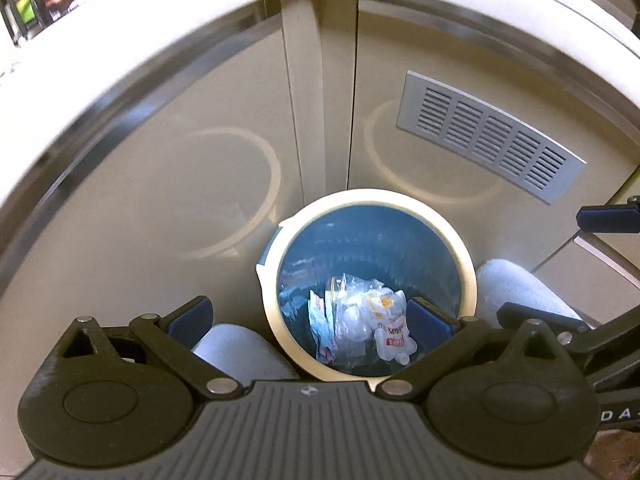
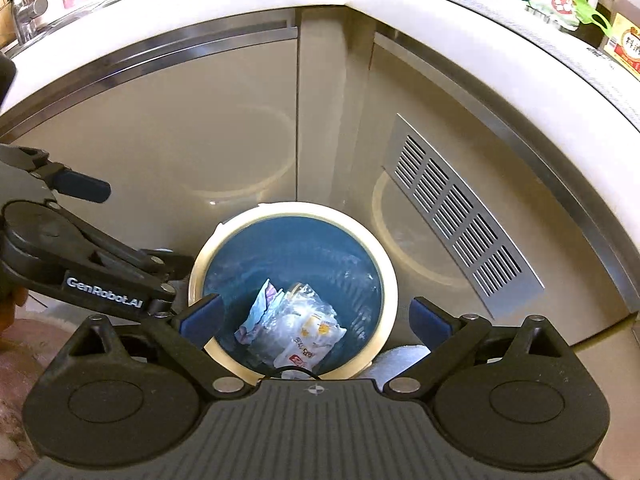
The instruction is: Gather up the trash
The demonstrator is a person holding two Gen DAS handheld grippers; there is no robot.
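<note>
A blue trash bin with a cream rim [image 1: 468,280] stands on the floor against a beige cabinet corner. Inside lie crumpled plastic wrappers and packets [image 1: 360,316]. My left gripper [image 1: 310,318] is open and empty, above the bin's near side. The bin rim [image 2: 390,292] and the wrappers [image 2: 296,328] also show in the right wrist view. My right gripper [image 2: 316,318] is open and empty, just above the bin's mouth. The left gripper's body [image 2: 88,276] shows at the left of the right wrist view.
Beige cabinet doors [image 1: 160,184] with a grey vent grille [image 1: 488,136] stand behind the bin. A white countertop edge [image 2: 480,36] runs above, with packets [image 2: 556,4] on it. The person's knees in light trousers [image 1: 240,352] flank the bin.
</note>
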